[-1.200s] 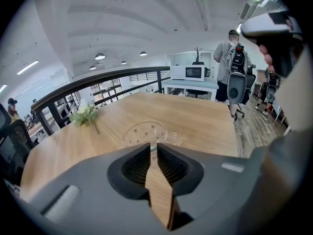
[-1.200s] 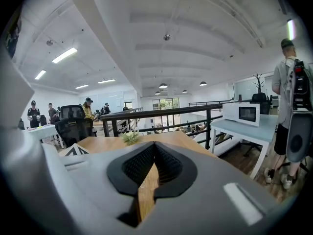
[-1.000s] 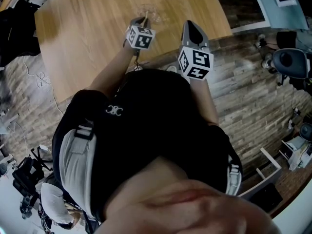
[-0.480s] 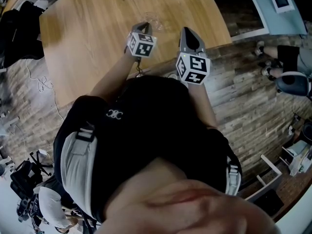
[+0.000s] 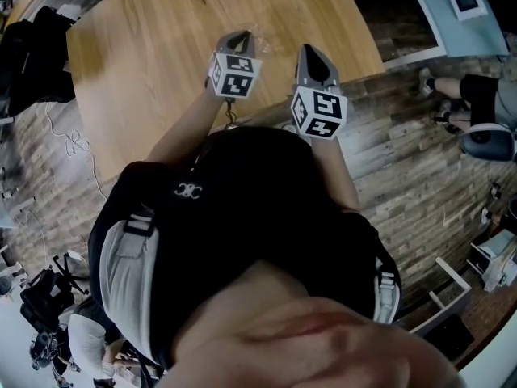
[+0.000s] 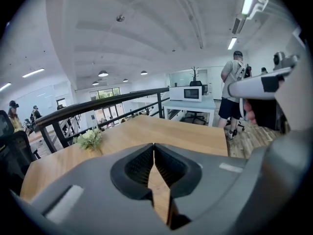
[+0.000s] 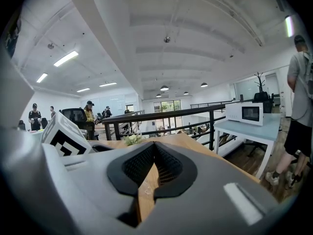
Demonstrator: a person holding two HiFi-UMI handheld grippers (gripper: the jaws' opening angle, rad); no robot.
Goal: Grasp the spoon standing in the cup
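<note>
Over the near table edge, my two tools sit side by side, pointing away from me. My left gripper [image 6: 154, 146]: jaws together at the tips, nothing between. My right gripper [image 7: 155, 144]: same, pinched empty. Wooden table [image 5: 145, 55] under both. Cup [image 5: 260, 39] is just a faint glassy smudge past the left tip, between the two; spoon too small to make out. Farther off: flowers [image 6: 89, 138], black railing [image 6: 98, 102], microwave [image 6: 190, 93].

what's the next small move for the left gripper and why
Probably open the left gripper and tip it down toward the table: its jaws are shut on nothing, and it looks level across the tabletop with nothing to grasp in its view. The right gripper is likewise shut and empty.
</note>
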